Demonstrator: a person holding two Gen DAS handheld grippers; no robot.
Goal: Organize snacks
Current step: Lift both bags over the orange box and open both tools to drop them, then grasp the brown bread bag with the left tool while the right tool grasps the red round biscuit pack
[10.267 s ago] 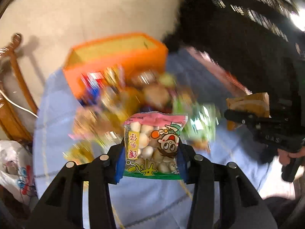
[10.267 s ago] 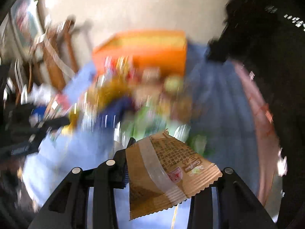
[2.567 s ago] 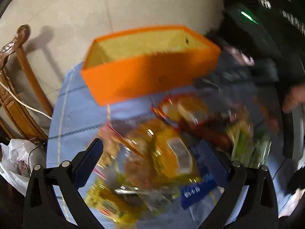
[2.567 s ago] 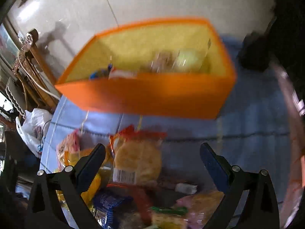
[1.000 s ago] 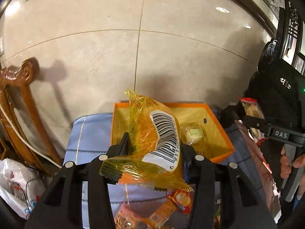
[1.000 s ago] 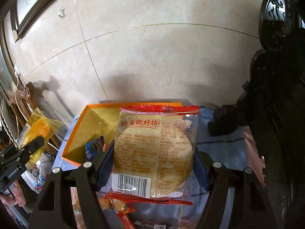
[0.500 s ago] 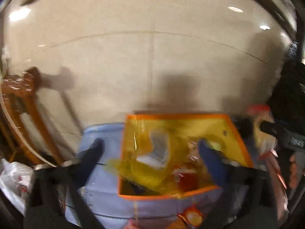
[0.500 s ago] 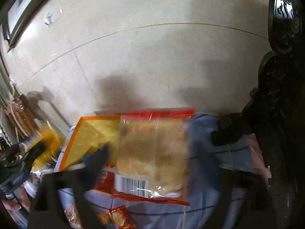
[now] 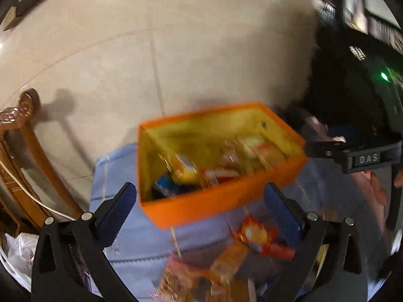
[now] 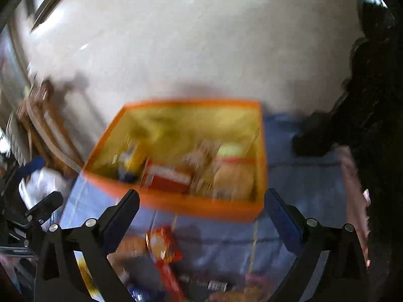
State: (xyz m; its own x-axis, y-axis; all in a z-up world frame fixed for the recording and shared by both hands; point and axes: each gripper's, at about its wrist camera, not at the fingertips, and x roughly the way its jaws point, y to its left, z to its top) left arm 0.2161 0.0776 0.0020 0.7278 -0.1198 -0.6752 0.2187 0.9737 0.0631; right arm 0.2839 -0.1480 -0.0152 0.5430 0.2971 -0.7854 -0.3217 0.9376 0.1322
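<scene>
An orange box [image 9: 226, 203] with a yellow lining stands on the blue cloth [image 9: 141, 241], and several snack packs lie blurred inside it. The same orange box [image 10: 176, 203] fills the middle of the right wrist view, with a round biscuit pack [image 10: 234, 176] and a red pack [image 10: 166, 176] in it. My left gripper [image 9: 201, 201] hangs open and empty over the box's near wall. My right gripper [image 10: 201, 206] is open and empty too, just short of the box. Loose packs, among them a red-orange one [image 9: 254, 234], lie on the cloth below both grippers.
A carved wooden chair [image 9: 22, 151] stands left of the table above a white plastic bag [image 9: 17, 249]. Dark furniture [image 10: 372, 125] rises at the right. The right gripper's black body [image 9: 362, 158] reaches in at the left wrist view's right edge. Pale floor tiles lie beyond.
Both grippers have opened. The yellow pack left the left jaws and the biscuit pack left the right jaws, both landing in the box. Both hands have sunk toward the table.
</scene>
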